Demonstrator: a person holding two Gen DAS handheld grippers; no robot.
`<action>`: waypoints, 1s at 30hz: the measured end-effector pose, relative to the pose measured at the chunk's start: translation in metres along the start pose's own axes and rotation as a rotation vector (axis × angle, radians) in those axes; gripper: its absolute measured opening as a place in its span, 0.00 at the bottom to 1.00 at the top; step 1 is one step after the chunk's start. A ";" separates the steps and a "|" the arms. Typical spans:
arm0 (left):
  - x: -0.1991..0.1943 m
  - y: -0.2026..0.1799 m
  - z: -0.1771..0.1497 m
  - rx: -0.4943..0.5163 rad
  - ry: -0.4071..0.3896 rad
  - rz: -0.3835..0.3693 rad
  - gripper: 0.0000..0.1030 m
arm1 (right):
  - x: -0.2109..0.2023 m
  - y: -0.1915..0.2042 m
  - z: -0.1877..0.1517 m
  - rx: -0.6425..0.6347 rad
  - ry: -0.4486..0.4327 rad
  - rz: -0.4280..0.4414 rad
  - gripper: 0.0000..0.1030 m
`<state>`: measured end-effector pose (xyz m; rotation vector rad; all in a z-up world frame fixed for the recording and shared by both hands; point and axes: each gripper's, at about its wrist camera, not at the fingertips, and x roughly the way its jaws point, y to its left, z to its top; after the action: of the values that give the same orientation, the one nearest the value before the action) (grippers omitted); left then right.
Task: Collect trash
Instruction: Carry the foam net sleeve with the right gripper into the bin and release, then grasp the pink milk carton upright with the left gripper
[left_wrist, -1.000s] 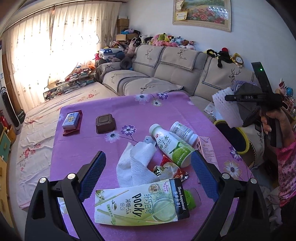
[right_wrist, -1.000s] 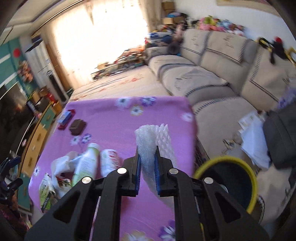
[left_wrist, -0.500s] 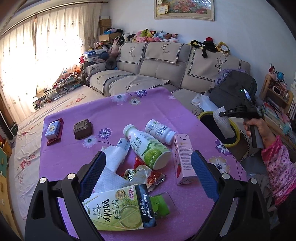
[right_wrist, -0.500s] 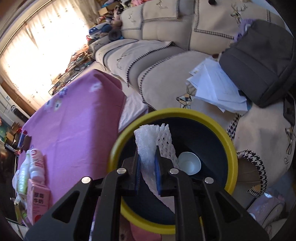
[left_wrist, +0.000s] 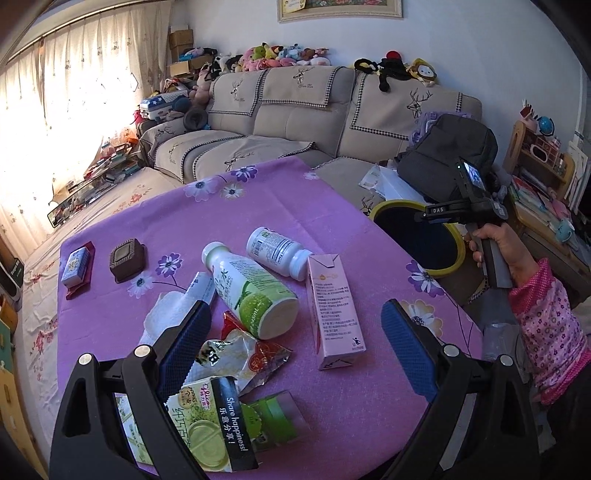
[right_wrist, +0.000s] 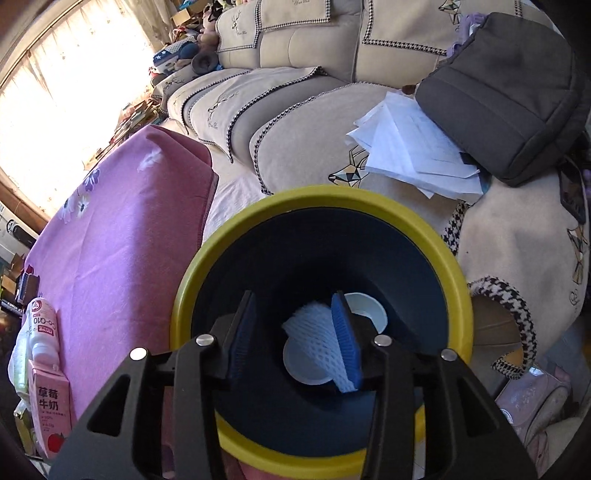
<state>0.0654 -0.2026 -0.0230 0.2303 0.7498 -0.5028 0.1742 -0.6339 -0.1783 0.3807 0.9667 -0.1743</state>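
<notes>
The right hand-held gripper hangs over the mouth of the dark blue round bin with a yellow rim, its blue-padded jaws parted. A white foam fruit net lies between the pads, against the right one; whether it touches the left pad cannot be told. Beneath it in the bin sit two white paper cups. The bin stands just beside the desk, against the beige sofa, where loose white papers and a dark grey fabric bag lie.

The left hand-held gripper is held wide open above the desk covered in a purple flowered cloth, gripping nothing. Between and below its pads lies the trash: a green Pocky snack box, a crumpled red-and-silver foil wrapper, a white-and-green plastic drink bottle on its side, a smaller white bottle touching the top of a pink milk carton lying flat, and a crumpled white paper tissue. Farther off on the cloth rest a brown square box and a blue card pack.
</notes>
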 end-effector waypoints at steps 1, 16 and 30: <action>0.003 -0.002 0.000 0.005 0.007 -0.005 0.89 | -0.007 0.002 -0.005 0.000 -0.015 0.007 0.42; 0.071 -0.043 -0.003 0.044 0.133 -0.063 0.87 | -0.060 0.016 -0.062 -0.015 -0.093 0.050 0.45; 0.114 -0.045 -0.016 0.022 0.219 -0.017 0.75 | -0.058 0.025 -0.069 -0.033 -0.087 0.096 0.46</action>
<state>0.1032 -0.2753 -0.1152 0.3023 0.9605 -0.5075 0.0968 -0.5854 -0.1591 0.3852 0.8631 -0.0864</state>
